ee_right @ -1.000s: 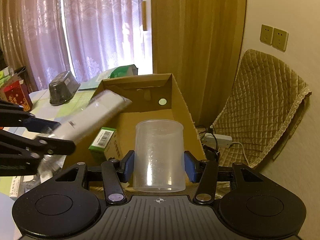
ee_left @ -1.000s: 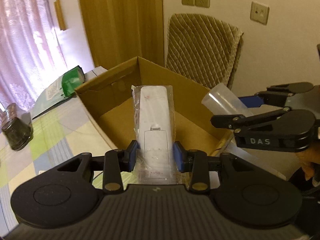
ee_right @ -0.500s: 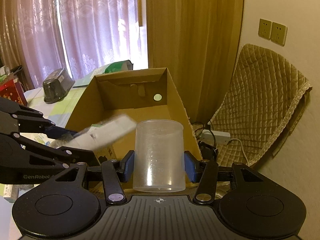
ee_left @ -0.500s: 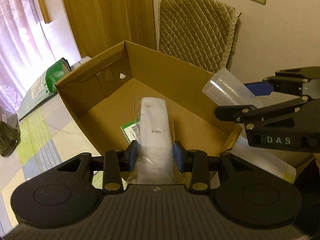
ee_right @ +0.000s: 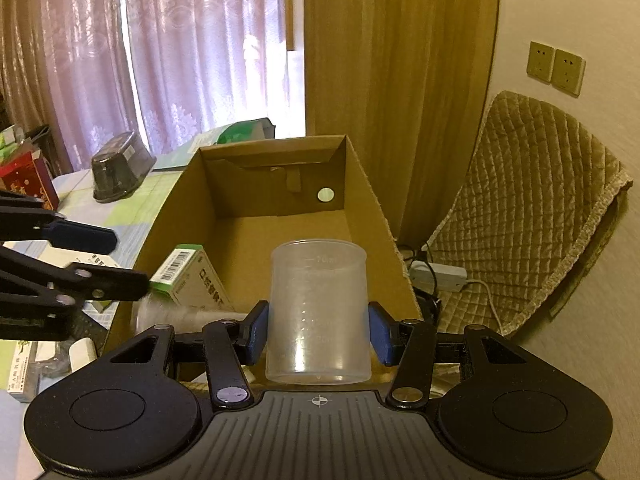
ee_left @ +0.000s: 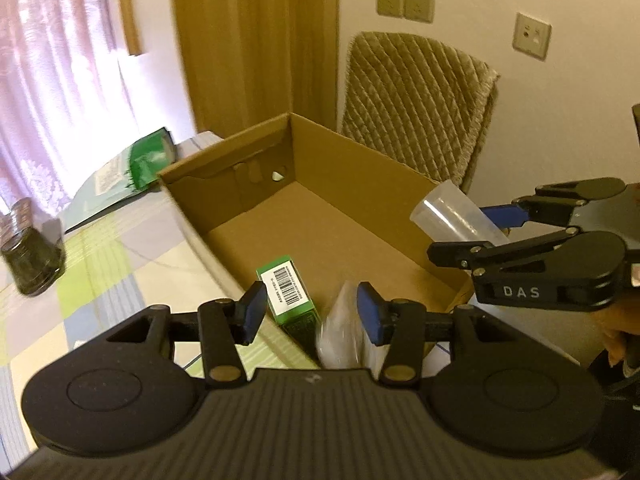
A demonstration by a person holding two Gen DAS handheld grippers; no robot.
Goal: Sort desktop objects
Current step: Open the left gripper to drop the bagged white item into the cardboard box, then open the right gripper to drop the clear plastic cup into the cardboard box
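L gripper fingers wide over box near edge; R gripper clamps cup.

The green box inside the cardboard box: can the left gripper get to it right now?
Probably yes. The left gripper is open and empty above the open-topped cardboard box, and the green box lies just below its fingers. The bagged white item beside it may crowd the grab.

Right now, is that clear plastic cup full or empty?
Empty. The clear cup, clamped in the right tool, shows only its printed scale and the cardboard box through its walls.
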